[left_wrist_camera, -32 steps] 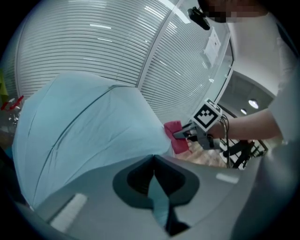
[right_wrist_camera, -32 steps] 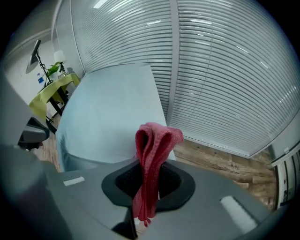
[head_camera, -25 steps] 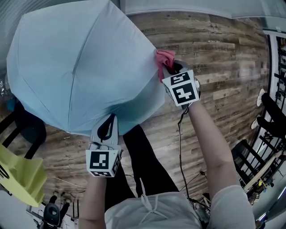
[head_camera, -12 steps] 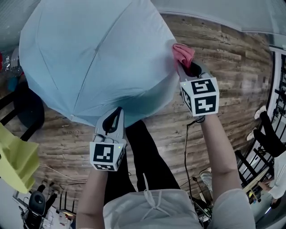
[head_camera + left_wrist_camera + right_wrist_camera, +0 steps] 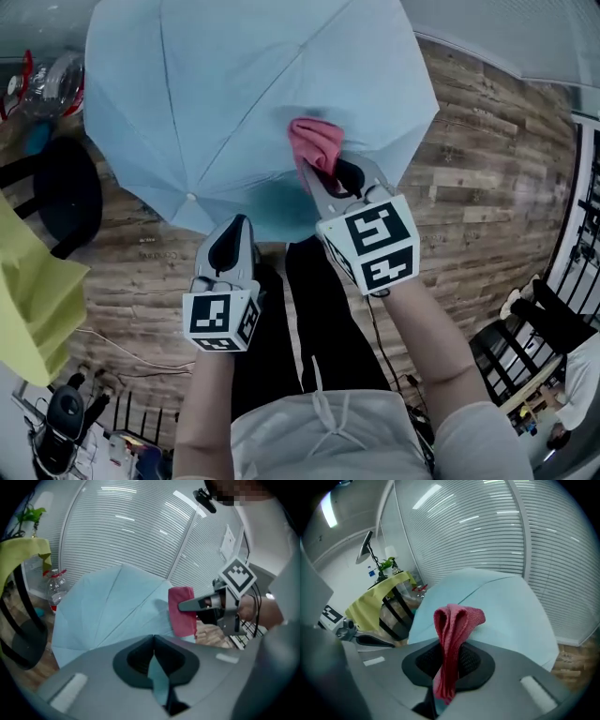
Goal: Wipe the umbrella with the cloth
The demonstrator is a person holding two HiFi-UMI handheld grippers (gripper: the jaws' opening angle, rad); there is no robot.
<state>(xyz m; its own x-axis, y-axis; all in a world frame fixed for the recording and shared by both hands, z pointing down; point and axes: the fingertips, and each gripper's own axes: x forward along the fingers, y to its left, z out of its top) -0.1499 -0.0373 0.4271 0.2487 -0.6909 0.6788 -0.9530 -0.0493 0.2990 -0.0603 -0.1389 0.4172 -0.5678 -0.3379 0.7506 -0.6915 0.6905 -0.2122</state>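
Step in hand: wiping the top of the open umbrella (image 5: 234,94).

1. Position. The pale blue umbrella is spread over the wooden floor (image 5: 487,169), dome towards the camera. Whether it touches the floor cannot be told. The left tongs (image 5: 234,230) are pressed together on a fold of its near edge. The right tongs (image 5: 323,180) pinch the pink cloth (image 5: 316,145), whose bunched free end lies on the fabric just inside that near edge and well short of the crown.

2. Tension. The fabric will likely give under pressure. Draw the pinched edge gently towards the body so that the panel under the cloth is taut.

3. Stroke. Run the cloth along one panel at a time, between crown and edge. Tilt the right tongs so that only cloth meets the fabric, not the hard tips.

4. Pressure. Press lightly; a heavy push could dent the dome or pull the edge out of the left tongs.

5. Coverage. The far panels look out of reach; turning the umbrella would bring them near.
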